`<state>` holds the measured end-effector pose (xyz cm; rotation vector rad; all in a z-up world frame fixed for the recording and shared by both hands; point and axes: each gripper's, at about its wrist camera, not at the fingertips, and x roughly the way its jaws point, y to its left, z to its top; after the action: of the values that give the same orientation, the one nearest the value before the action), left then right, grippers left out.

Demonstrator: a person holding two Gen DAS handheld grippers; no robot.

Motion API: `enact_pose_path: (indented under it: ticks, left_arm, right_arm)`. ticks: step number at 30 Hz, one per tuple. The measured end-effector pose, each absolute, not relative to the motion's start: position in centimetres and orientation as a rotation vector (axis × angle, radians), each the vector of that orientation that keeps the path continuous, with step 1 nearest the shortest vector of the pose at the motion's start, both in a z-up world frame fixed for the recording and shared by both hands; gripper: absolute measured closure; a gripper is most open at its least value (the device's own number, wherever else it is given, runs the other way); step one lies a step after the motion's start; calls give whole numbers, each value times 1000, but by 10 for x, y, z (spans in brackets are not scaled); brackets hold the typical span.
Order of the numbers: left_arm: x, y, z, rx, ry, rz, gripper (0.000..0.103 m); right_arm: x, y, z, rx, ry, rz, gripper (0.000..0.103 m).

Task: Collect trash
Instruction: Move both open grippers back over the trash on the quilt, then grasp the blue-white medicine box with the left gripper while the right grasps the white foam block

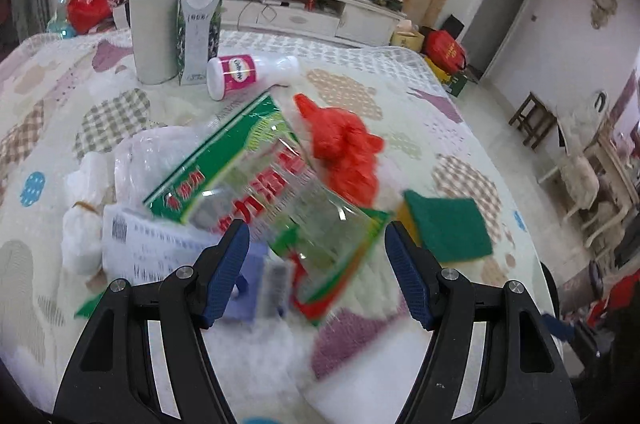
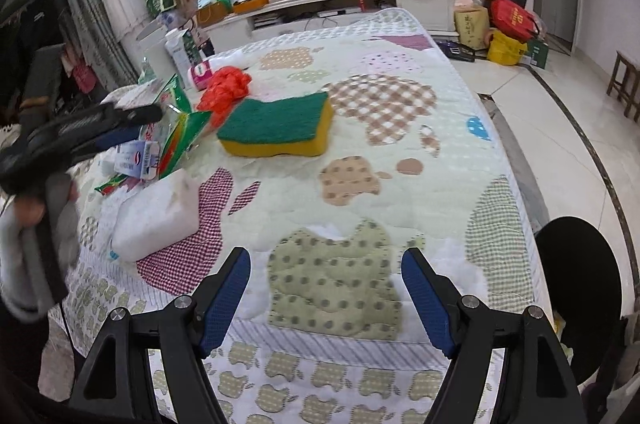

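1. The left claw [image 1: 317,248] is spread wide and grips nothing, poised over a clear green-and-red wrapper [image 1: 256,175] lying on the quilted tabletop [image 1: 400,95].
2. A red plastic bag [image 1: 344,147] and a green-topped sponge [image 1: 448,224] lie just beside the wrapper.
3. The right claw [image 2: 326,280] gapes empty above bare quilt.

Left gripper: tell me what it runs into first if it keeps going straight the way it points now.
Most likely the clear green-and-red plastic wrapper, which lies directly ahead of the open left gripper on the quilted tabletop. The picture is motion-blurred, so depth is uncertain; the small blue-and-white carton near the left finger could come first.
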<state>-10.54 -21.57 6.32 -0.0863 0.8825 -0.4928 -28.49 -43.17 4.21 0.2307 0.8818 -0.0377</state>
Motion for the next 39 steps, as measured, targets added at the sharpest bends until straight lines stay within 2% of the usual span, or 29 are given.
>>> enact_pose_path:
  ticks: [7,18,26,32,39]
  left_arm:
    - [-96,-207,38,-16,1034,-558,34]
    - [-158,-142,46,22,1110,-632,34]
    - [-181,-96,69,-56,1049,-586,33]
    - [-172,-88,62,-34,1043,-516,33]
    - [-164,-81,53,-31,1038,-471,33]
  right_arm:
    - [-277,-428,38,230,895,-29,27]
    - [-265,-409,32,254,917,54,27]
    - [-252,-369,33,237,945,184,24]
    - [-226,-349,24,107,990,126,24]
    - [-198,-366,48,154,882,49,23]
